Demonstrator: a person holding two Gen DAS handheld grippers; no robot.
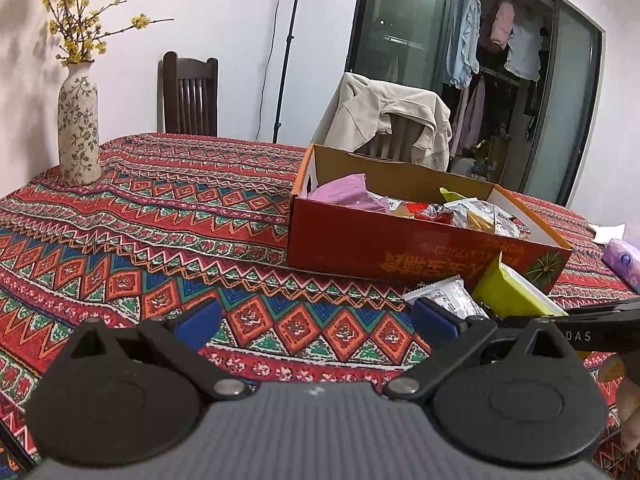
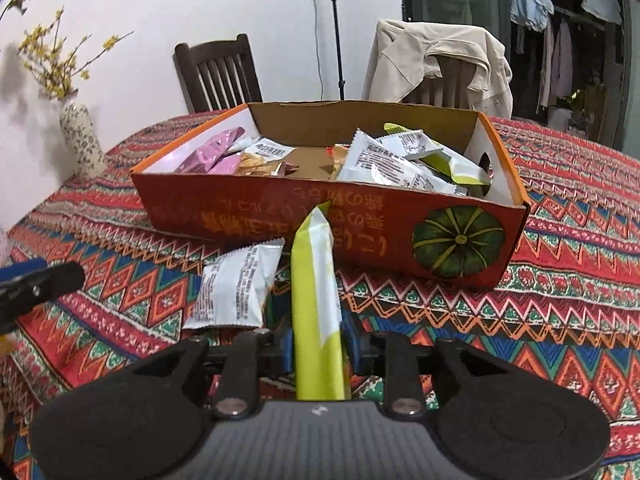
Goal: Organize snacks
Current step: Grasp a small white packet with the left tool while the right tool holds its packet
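Note:
An orange cardboard box (image 2: 280, 216) holding several snack packets stands on the patterned tablecloth; it also shows in the left wrist view (image 1: 400, 248). My right gripper (image 2: 318, 344) is shut on a yellow-green snack packet (image 2: 316, 280), held edge-up just in front of the box; the packet also shows in the left wrist view (image 1: 512, 292). A white snack packet (image 2: 236, 284) lies on the cloth to its left, and shows in the left wrist view (image 1: 448, 296). My left gripper (image 1: 316, 320) is open and empty above the cloth, left of both packets.
A flowered vase (image 1: 78, 124) with yellow blossoms stands at the table's far left. Two chairs, one draped with a beige jacket (image 1: 392, 120), stand behind the table. A purple tissue pack (image 1: 624, 260) lies at the right edge.

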